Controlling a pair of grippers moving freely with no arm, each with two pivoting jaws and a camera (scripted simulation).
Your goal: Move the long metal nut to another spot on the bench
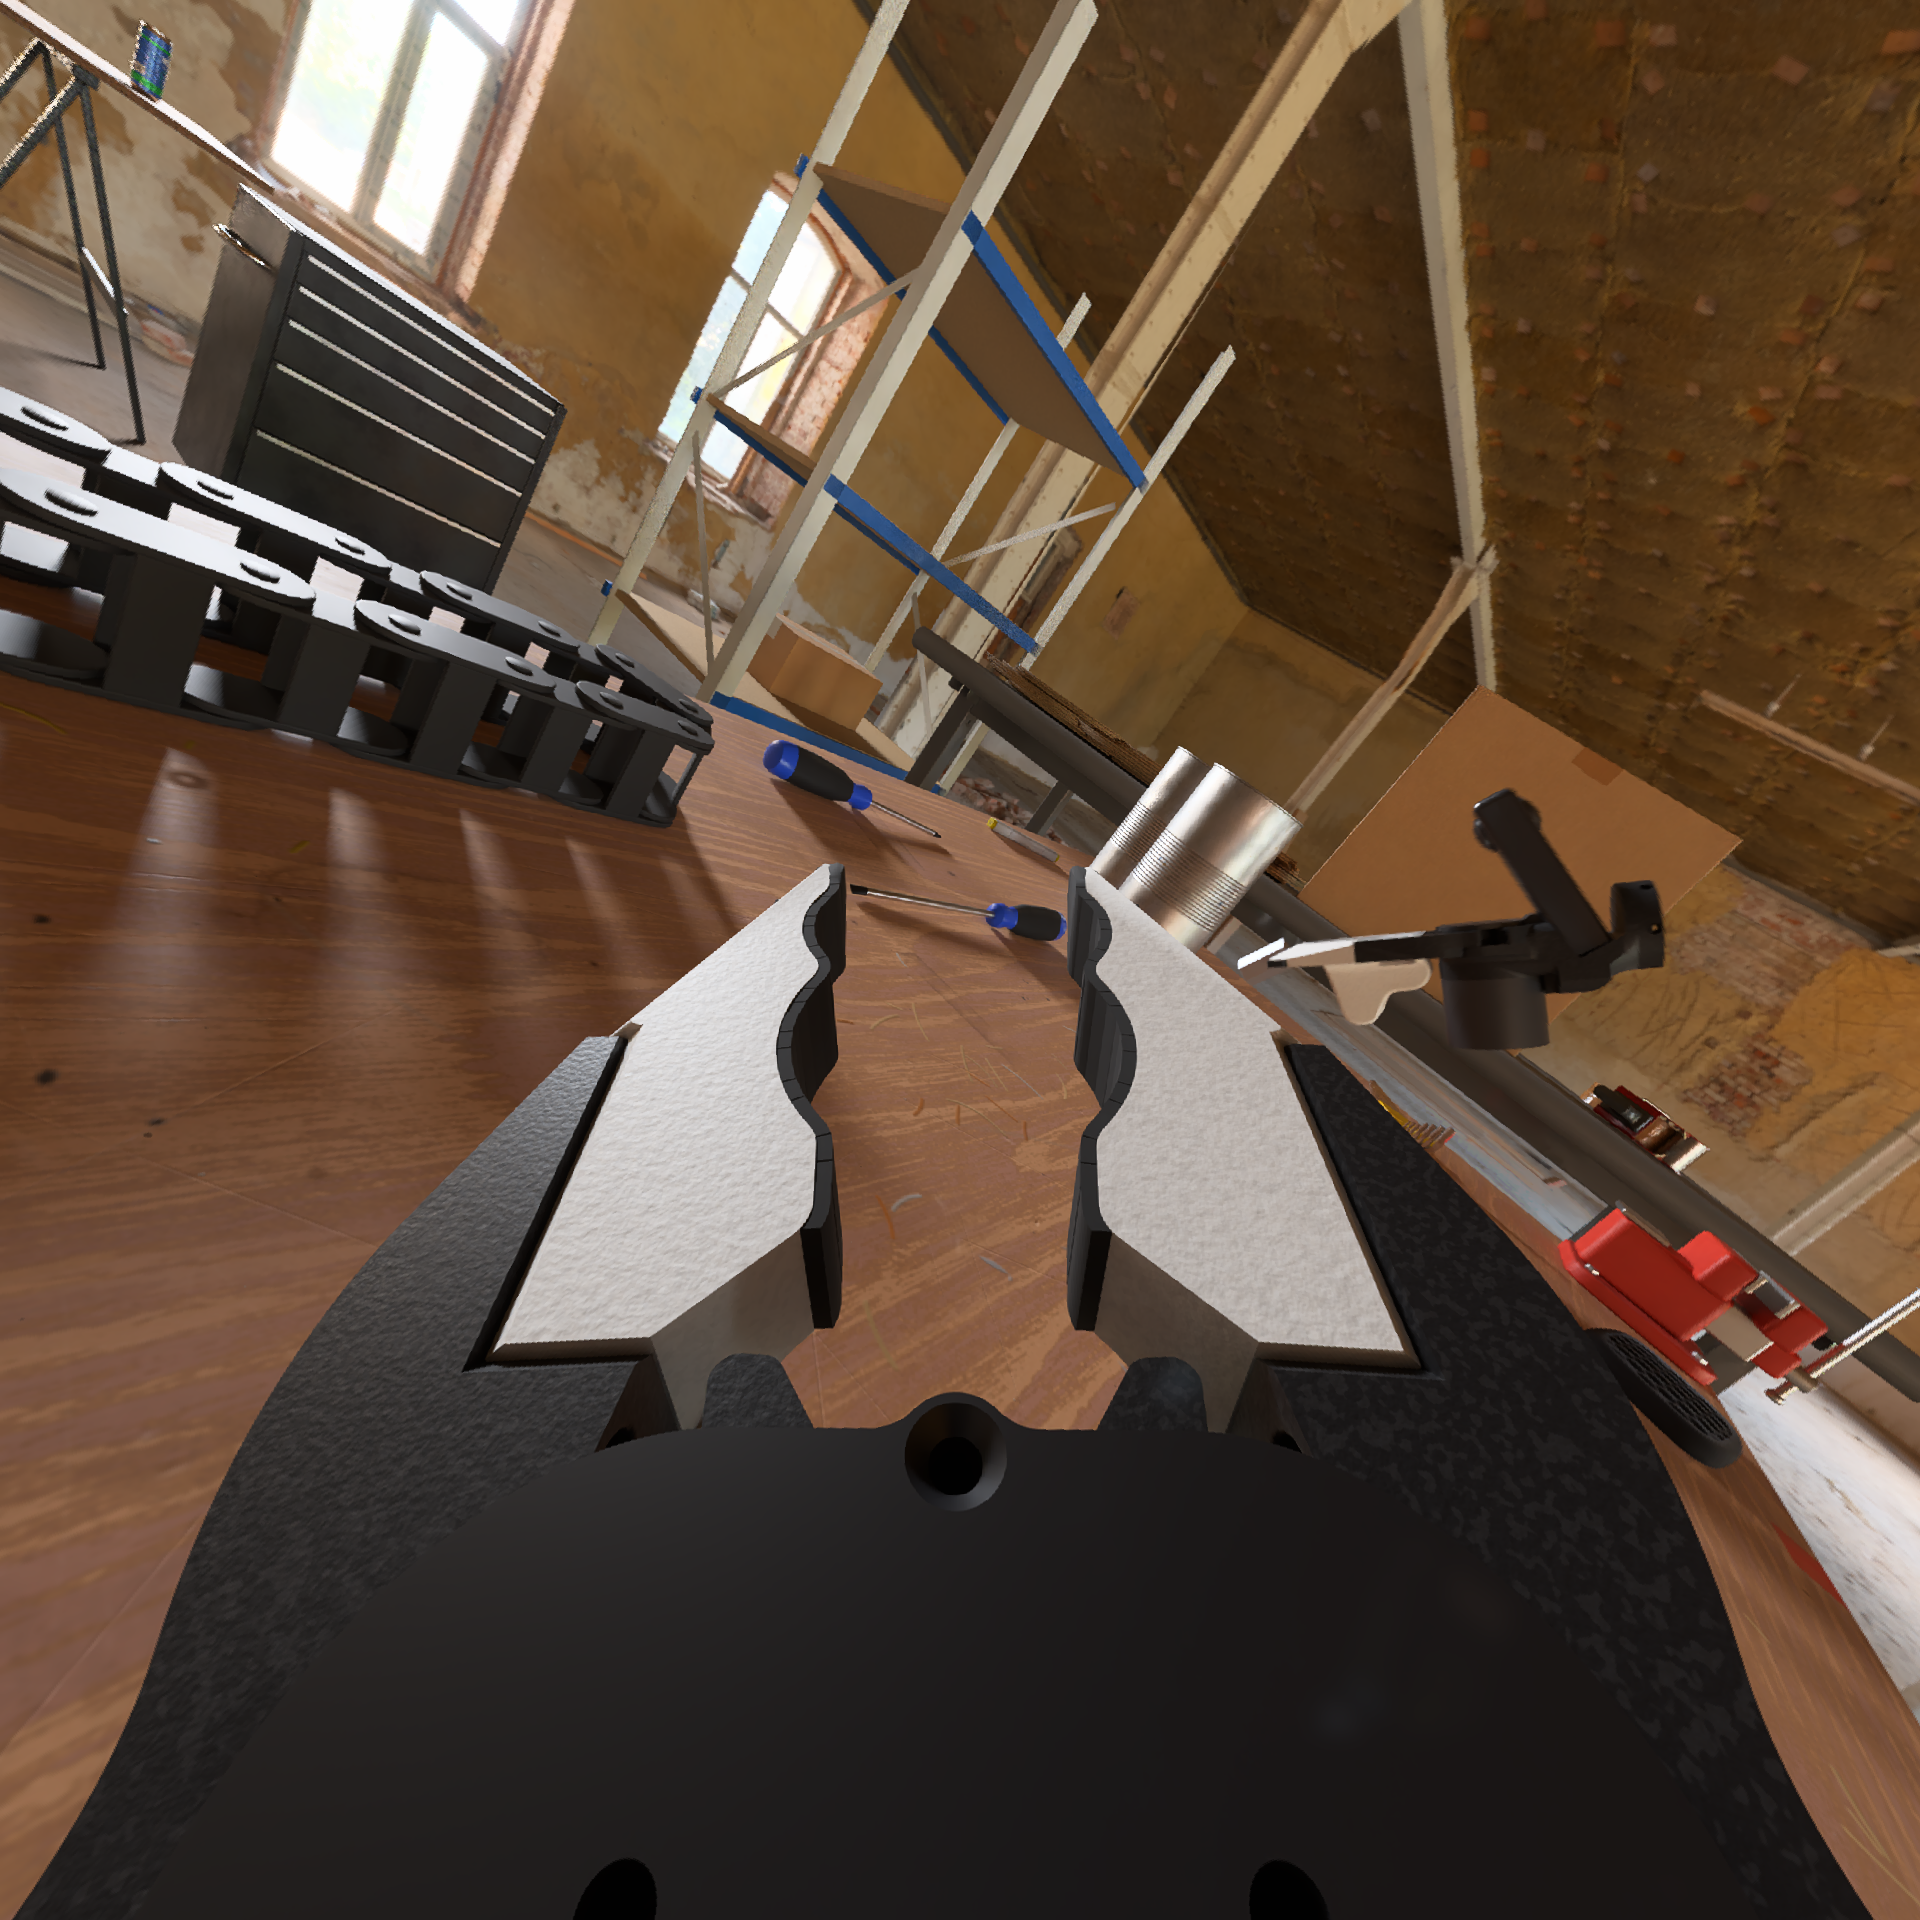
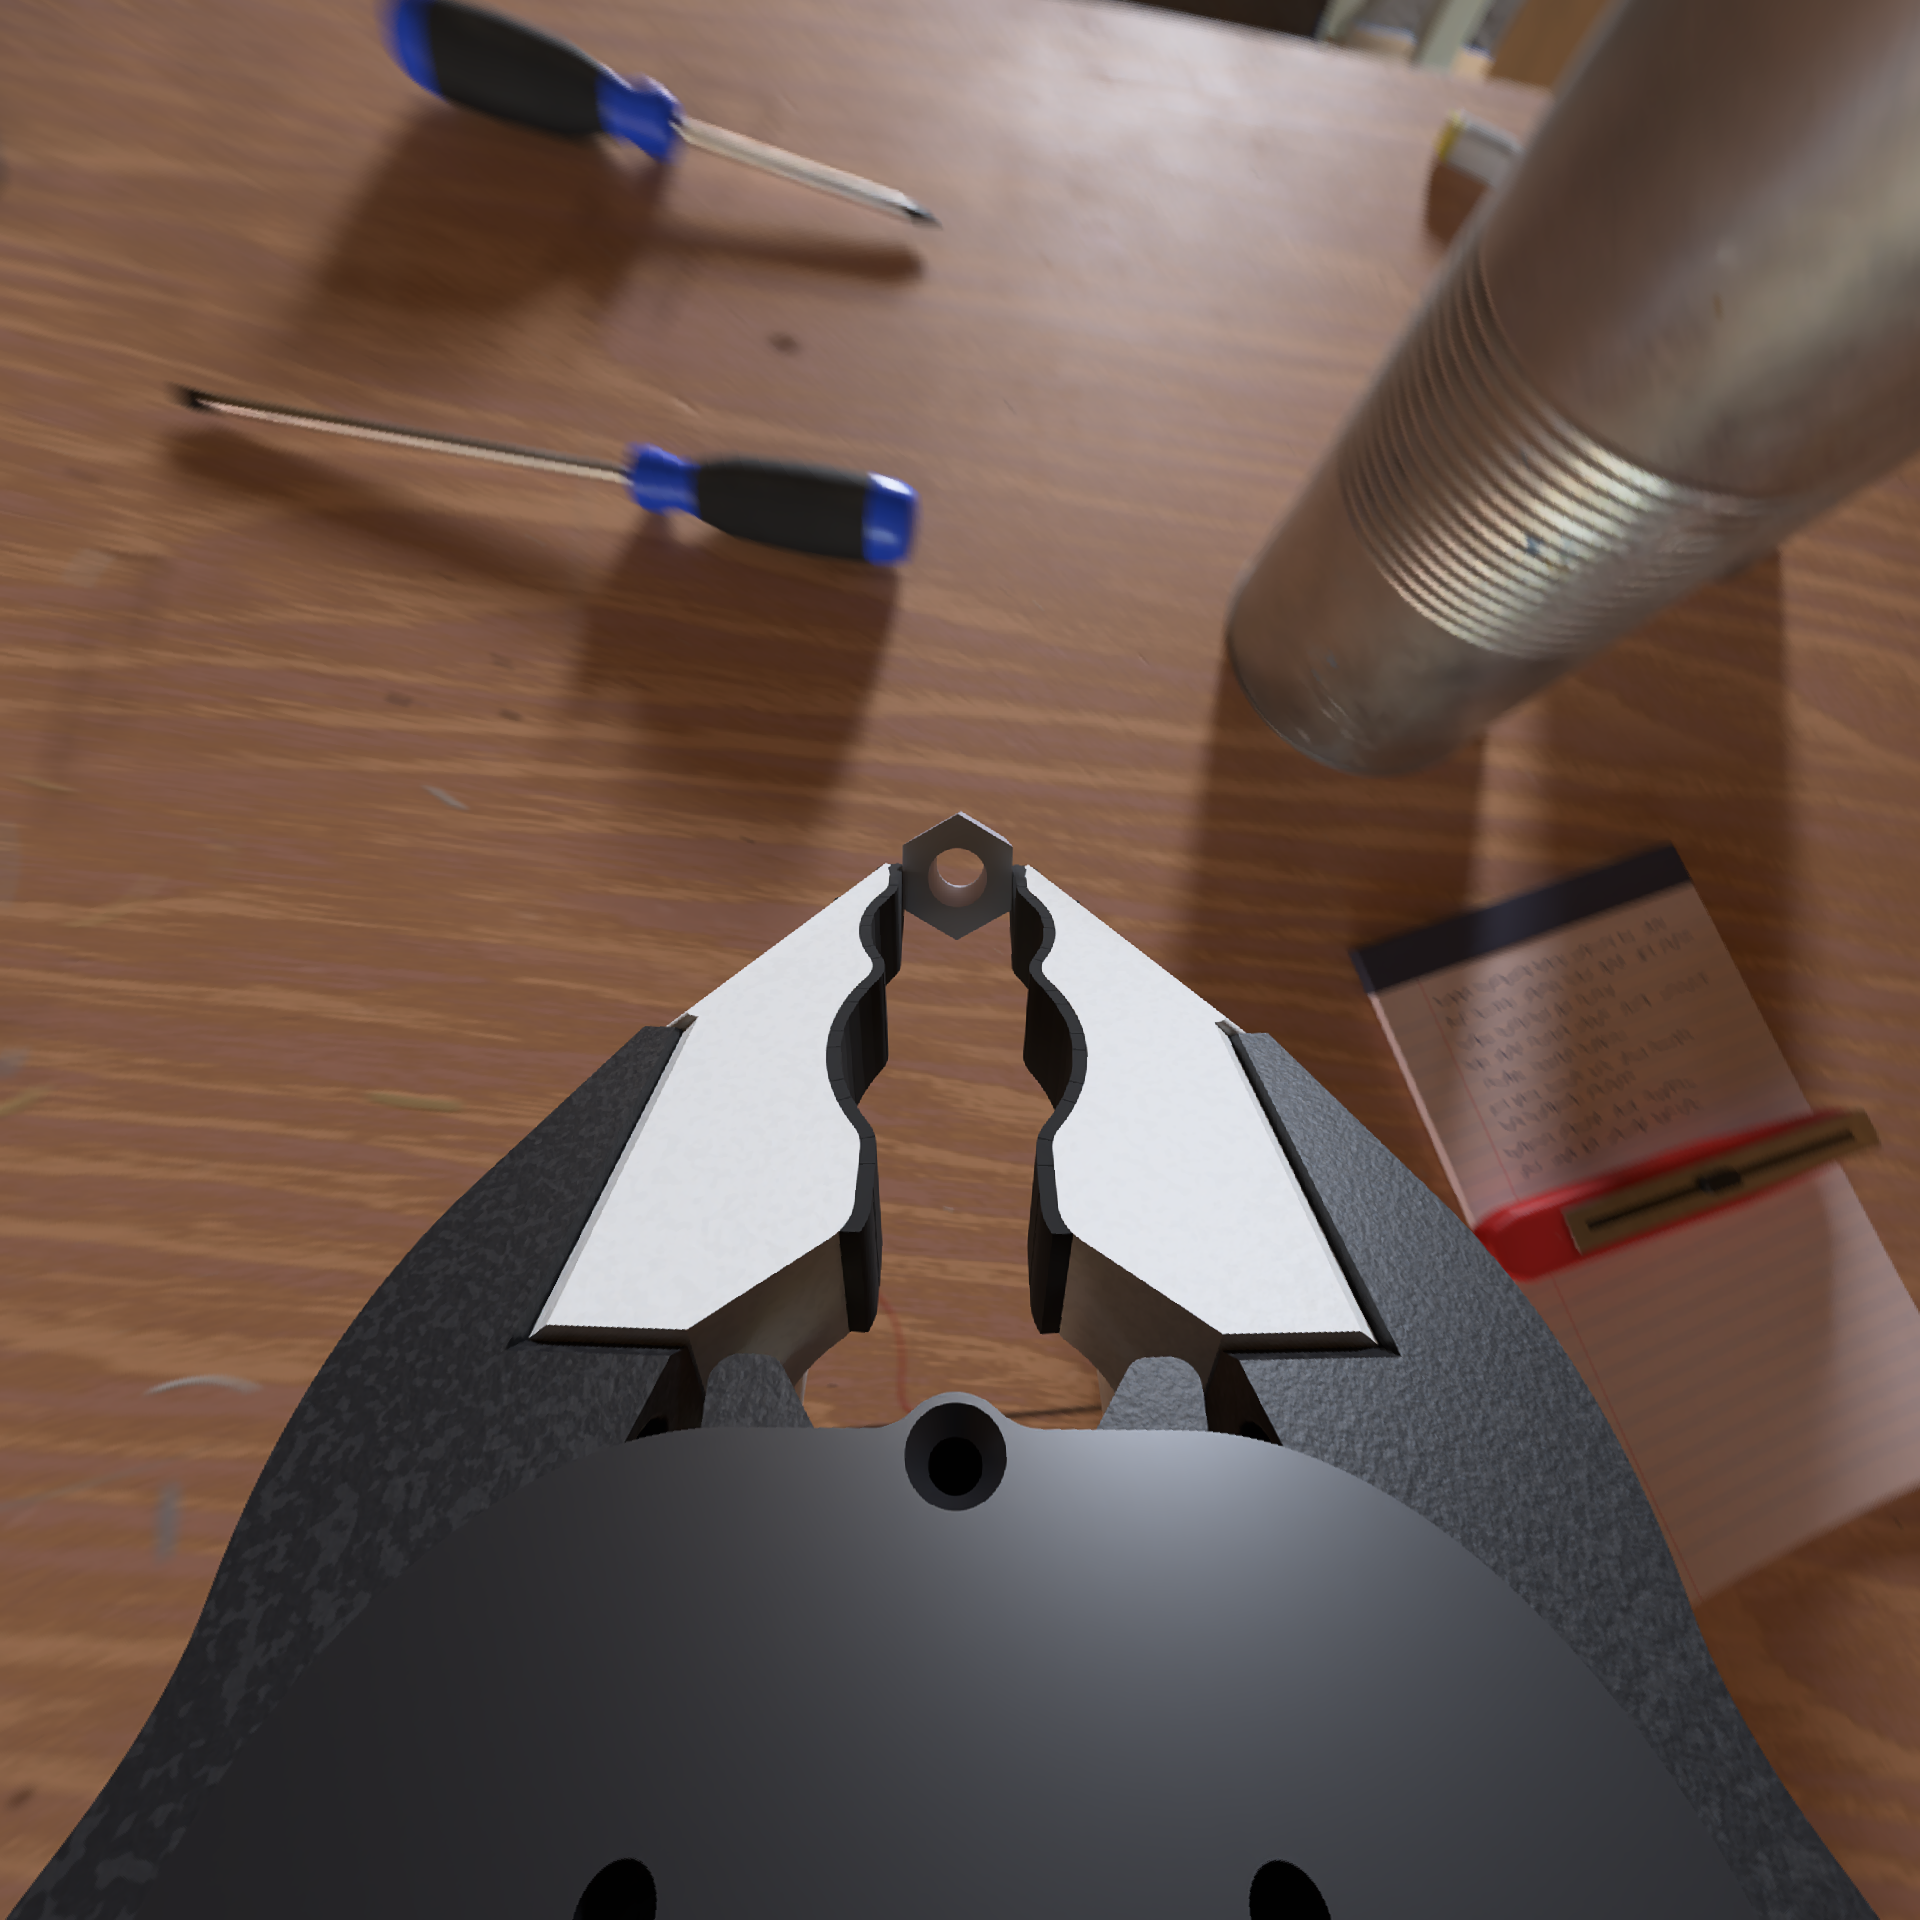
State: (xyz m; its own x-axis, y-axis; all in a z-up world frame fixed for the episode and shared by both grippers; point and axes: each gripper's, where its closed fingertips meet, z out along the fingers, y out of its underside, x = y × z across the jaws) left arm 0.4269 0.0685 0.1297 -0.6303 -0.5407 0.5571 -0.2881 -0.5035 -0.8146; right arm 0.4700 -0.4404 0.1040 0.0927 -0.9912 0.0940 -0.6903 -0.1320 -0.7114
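Right at our right gripper (image 2: 957, 883) we've got the long metal nut (image 2: 957, 876) pinched between the very tips of the jaws, its hex end and bore facing straight back at us, so we judge its long axis runs away from us along the fingers. It looks lifted off the bench (image 2: 520, 831), though we can't quite confirm the gap. A little further right lie a notepad (image 2: 1558, 1029) and a red tool (image 2: 1662, 1184); beyond them stands a threaded metal cylinder (image 2: 1558, 468). Far left, two blue-and-black screwdrivers (image 2: 774, 506) rest on the wood. Our left gripper (image 1: 956, 904) hangs with jaws apart and empty, well off from the nut, so the right one makes the placement.
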